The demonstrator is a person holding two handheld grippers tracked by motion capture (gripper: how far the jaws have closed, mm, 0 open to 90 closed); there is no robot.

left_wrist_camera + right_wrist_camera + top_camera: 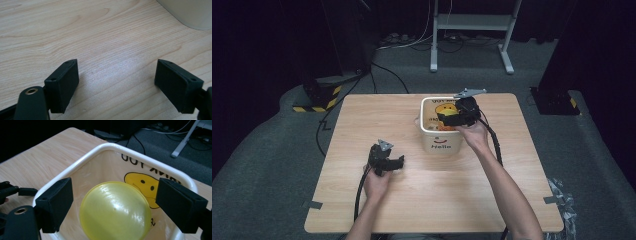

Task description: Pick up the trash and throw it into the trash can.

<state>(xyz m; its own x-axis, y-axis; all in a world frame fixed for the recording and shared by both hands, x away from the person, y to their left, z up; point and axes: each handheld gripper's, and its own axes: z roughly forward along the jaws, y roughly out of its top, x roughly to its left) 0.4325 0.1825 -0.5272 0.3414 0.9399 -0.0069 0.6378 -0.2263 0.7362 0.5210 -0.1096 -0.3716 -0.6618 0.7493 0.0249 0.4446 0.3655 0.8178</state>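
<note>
Nearest you, your forearms come in from the near edge of the wooden table (422, 200). Your left hand (377, 185) holds the left gripper (398, 163) low over the bare wood, left of centre and well short of the bucket. In the left gripper view its jaws stand wide apart with nothing but wood grain between them, and a corner of the bucket's pale wall shows at the far right.

Farther in, your right hand (474, 135) holds the right gripper (443, 118) over the open top of the white plastic bucket (441, 142), which stands a little right of centre on the far half of the table, its near wall printed "Hello". In the right gripper view the jaws are spread, one to either side of a yellow balloon (115, 211) that lies inside the bucket below them; the pads do not press on it and there is a gap on both sides. A yellow smiley face (142, 187) is printed on the bucket's far inner wall, just behind the balloon.

Beyond the table lie grey carpet (412, 75), black cables and the white feet of a metal stand (472, 22).
</note>
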